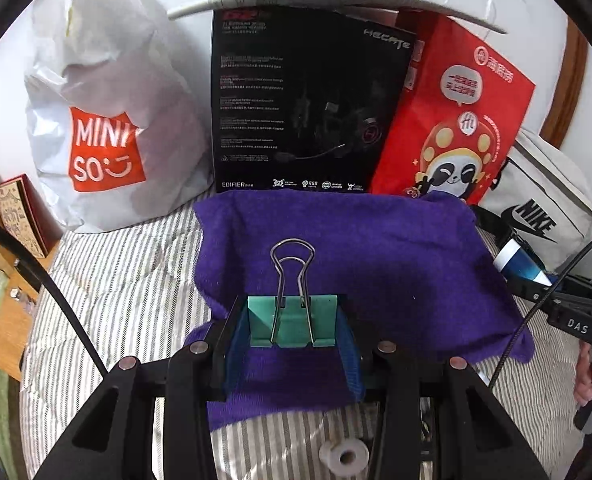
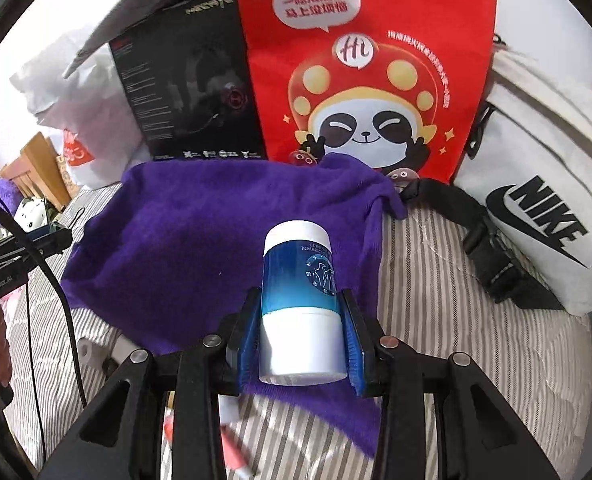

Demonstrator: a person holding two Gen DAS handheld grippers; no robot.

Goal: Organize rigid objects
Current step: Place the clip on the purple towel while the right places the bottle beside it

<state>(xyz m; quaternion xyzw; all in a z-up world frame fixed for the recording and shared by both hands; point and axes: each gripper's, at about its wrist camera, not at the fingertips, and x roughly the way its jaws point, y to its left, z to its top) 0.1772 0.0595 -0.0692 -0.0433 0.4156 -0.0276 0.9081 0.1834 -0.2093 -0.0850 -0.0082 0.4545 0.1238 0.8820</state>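
Left wrist view: left tongs point(image 1: 291, 330) clamp a green binder clip point(image 1: 291, 322); right tongs point(image 2: 302, 338) clamp a blue bottle point(image 2: 300, 300), both carried above the purple cloth point(image 1: 376, 248) ahead, apparently awaiting placement.

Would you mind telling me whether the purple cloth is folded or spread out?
Spread out: the purple cloth lies open across the striped bedding.

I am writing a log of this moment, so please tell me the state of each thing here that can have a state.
Left gripper: shut on the binder clip.
Binder clip: held, wire handles pointing forward, above the purple cloth.
Right gripper: shut on the bottle.
Bottle: held, cap on.
Purple cloth: spread out, rumpled, on the striped bedding.
Red paper bag: upright, behind the cloth.
Black box: standing, closed.
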